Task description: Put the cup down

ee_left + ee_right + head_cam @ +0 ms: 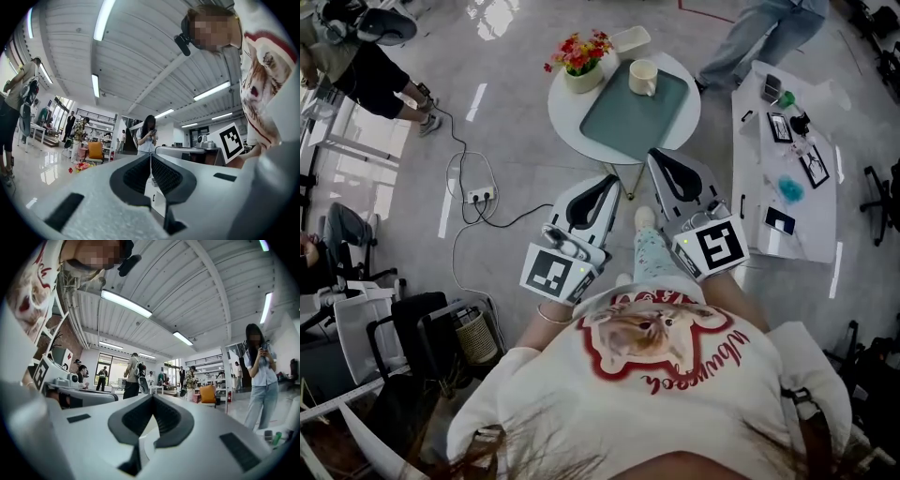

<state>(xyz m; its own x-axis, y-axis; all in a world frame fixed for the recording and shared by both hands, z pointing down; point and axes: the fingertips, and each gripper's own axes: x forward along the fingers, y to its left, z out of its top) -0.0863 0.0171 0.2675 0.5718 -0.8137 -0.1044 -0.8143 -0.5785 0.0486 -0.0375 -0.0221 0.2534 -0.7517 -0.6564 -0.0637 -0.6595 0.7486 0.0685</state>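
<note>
A cream cup point(643, 77) stands upright on the teal tray point(628, 117), which lies on a small round white table point(567, 117). No gripper touches it. In the head view both grippers are held close to my chest, short of the table's near edge. My left gripper point(611, 179) is shut with nothing in it, its pads point(140, 173) pressed together. My right gripper point(655, 154) is likewise shut and empty, with the pads point(164, 416) meeting at the tip. Both gripper views look out across the room and up at the ceiling, and the cup does not show in either.
A pot of red and yellow flowers point(581, 58) and a white dish point(630, 39) share the round table. A long white table point(783, 159) with small items stands to the right, with a person point(759, 37) beside it. On the floor at left lie a power strip point(481, 196) and cables.
</note>
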